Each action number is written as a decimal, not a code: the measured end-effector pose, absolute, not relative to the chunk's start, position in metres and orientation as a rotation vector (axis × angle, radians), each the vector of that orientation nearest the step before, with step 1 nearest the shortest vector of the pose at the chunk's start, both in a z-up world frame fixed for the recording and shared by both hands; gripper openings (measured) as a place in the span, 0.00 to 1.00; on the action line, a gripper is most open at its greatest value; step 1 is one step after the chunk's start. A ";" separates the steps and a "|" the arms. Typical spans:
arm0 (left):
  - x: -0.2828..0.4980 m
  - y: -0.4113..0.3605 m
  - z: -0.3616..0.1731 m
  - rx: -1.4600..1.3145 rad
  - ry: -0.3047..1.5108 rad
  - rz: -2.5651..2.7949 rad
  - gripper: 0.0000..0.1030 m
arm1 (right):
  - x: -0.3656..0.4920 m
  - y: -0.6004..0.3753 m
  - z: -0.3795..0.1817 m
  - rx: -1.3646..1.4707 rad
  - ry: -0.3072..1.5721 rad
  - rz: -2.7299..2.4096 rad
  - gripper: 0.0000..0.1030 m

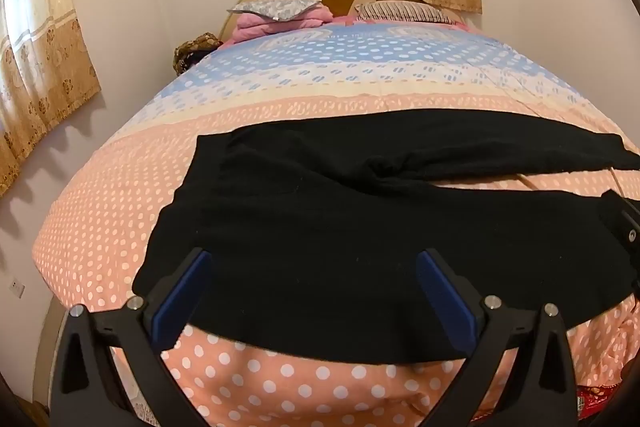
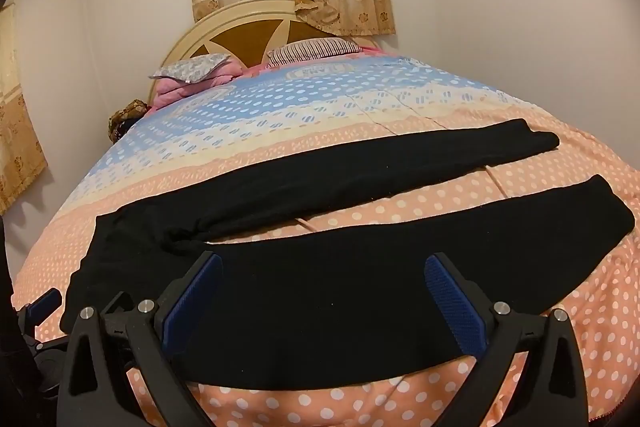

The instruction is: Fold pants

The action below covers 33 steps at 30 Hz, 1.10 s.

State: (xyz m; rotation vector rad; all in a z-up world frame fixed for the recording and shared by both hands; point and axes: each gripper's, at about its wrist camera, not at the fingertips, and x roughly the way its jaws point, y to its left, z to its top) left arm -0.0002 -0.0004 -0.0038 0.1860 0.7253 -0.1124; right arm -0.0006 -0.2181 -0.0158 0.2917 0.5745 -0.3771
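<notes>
Black pants (image 1: 320, 227) lie flat across polka-dot bedspread (image 1: 120, 207), waistband at frame left, legs running right. Left gripper (image 1: 312, 267) spread wide over them, holding nothing; right gripper (image 2: 324, 271) likewise, over near leg.

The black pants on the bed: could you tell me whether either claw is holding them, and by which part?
Nothing is held. The left claw and right claw both stand open above the pants, gripping no fabric.
</notes>
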 end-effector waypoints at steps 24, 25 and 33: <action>0.005 0.007 -0.006 0.178 0.742 -0.111 1.00 | 0.001 -0.215 -0.017 0.287 0.580 -0.377 0.99; 0.005 0.007 -0.006 0.179 0.742 -0.111 1.00 | 0.001 -0.215 -0.017 0.287 0.581 -0.377 0.99; 0.006 0.009 -0.007 0.177 0.751 -0.109 1.00 | 0.003 -0.213 -0.020 0.289 0.594 -0.373 0.99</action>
